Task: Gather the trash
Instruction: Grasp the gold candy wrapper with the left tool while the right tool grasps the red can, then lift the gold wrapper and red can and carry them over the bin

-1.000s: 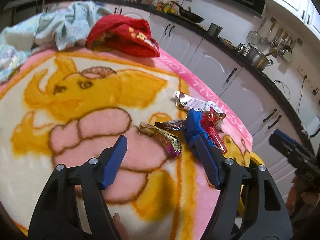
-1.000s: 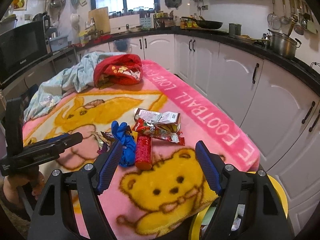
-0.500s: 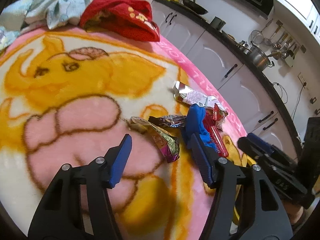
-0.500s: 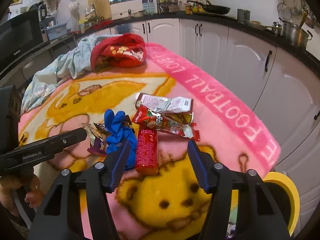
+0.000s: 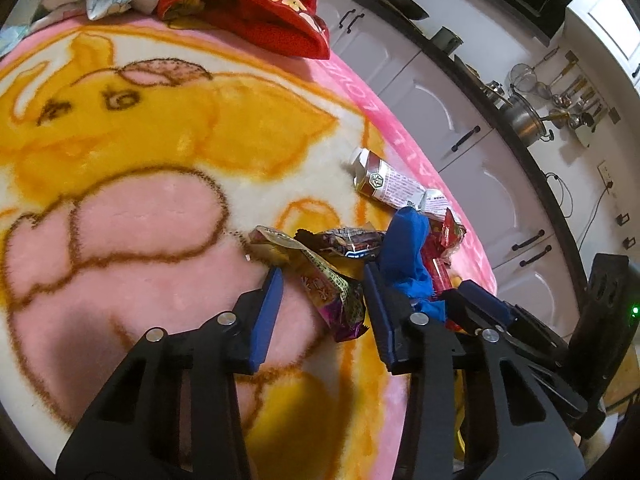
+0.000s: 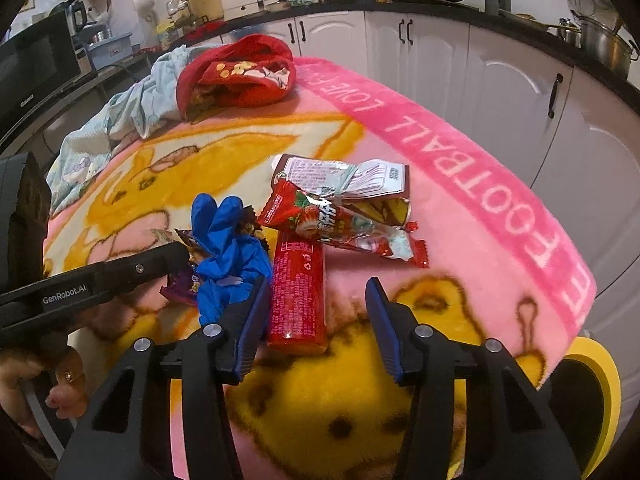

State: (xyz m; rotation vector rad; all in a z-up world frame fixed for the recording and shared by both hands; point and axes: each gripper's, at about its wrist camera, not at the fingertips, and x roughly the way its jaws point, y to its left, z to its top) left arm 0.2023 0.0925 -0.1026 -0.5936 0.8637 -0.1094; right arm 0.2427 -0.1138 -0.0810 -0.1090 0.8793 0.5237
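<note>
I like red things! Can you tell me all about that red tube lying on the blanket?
The red cylindrical tube looks like glossy plastic packaging covered in small white print. It lies flat on the fuzzy cartoon blanket, between the open fingers of the right gripper. A crumpled blue glove sits beside it, and a red strawberry wrapper overlaps its far end.

Trash lies in one cluster. A red cylindrical tube [image 6: 297, 294] lies flat between the right gripper's [image 6: 317, 312] spread jaws, its long axis along them. A crumpled blue glove [image 6: 226, 256] touches the tube's left side. A red strawberry-print wrapper [image 6: 340, 228] overlaps the tube's far end; beyond it lies a flattened carton [image 6: 340, 178]. A purple-and-yellow foil wrapper [image 5: 324, 280] lies between the left gripper's [image 5: 322, 308] open jaws.
</note>
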